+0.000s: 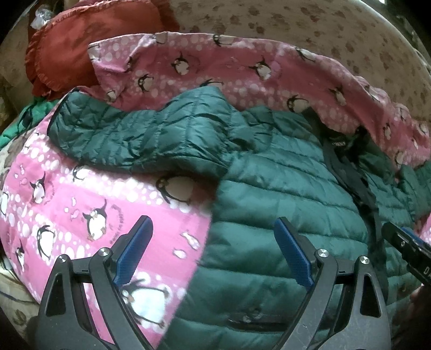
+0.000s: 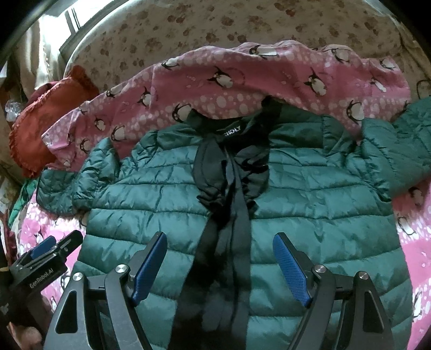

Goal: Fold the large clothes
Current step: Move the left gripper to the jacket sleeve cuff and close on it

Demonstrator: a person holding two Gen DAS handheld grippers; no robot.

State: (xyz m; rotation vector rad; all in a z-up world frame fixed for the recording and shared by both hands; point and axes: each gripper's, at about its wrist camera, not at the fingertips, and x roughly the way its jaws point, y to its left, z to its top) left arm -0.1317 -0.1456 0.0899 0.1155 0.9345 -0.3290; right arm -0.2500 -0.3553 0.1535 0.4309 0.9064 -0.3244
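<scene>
A dark green quilted jacket (image 2: 309,193) lies spread front-up on a pink penguin-print blanket (image 1: 67,193). Its black placket and collar lining (image 2: 229,188) run down the middle. One sleeve (image 1: 134,134) stretches out to the left. My left gripper (image 1: 212,228) hovers open over the jacket's left edge, where green meets pink, with nothing between its blue pads. My right gripper (image 2: 219,242) hangs open above the jacket's centre, astride the black strip. In the right wrist view the left gripper (image 2: 43,250) shows at the lower left, and the right gripper (image 1: 404,242) shows at the left wrist view's right edge.
The pink blanket (image 2: 229,88) bunches in a ridge behind the jacket's collar. An orange-red frilled cushion (image 1: 80,45) lies at the back left. Beige paw-print bedding (image 2: 215,24) covers the far side. Some green fabric (image 1: 16,129) peeks out at the left edge.
</scene>
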